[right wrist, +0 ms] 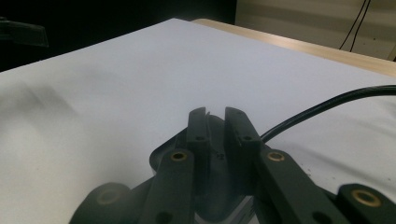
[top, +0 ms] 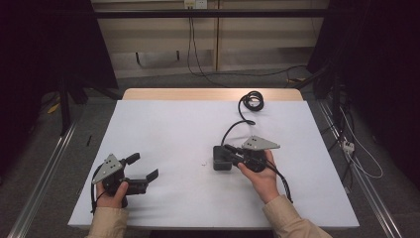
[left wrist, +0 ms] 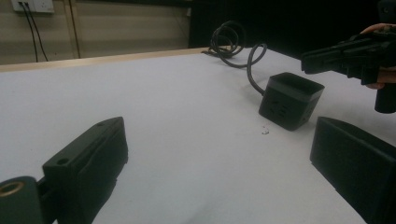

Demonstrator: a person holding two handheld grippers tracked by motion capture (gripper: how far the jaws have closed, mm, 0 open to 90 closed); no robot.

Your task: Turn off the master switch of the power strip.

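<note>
A black cube-shaped box (top: 222, 161) sits on the white table (top: 168, 124), right of centre. Its black cable (top: 250, 101) runs back to a coil near the far edge. My right gripper (top: 229, 148), held in a hand, hovers over the box's top and points left. In the right gripper view its jaws (right wrist: 215, 116) stand almost together with a narrow slit, nothing between them, and the box (right wrist: 161, 158) lies just below. My left gripper (top: 144, 166) rests at the front left, open and empty. From there the box (left wrist: 290, 100) lies ahead on the right.
A tiny white speck (top: 203, 162) lies on the table just left of the box. The wooden back edge (top: 213, 94) borders the white surface. Dark stands and floor cables (top: 356, 153) surround the table.
</note>
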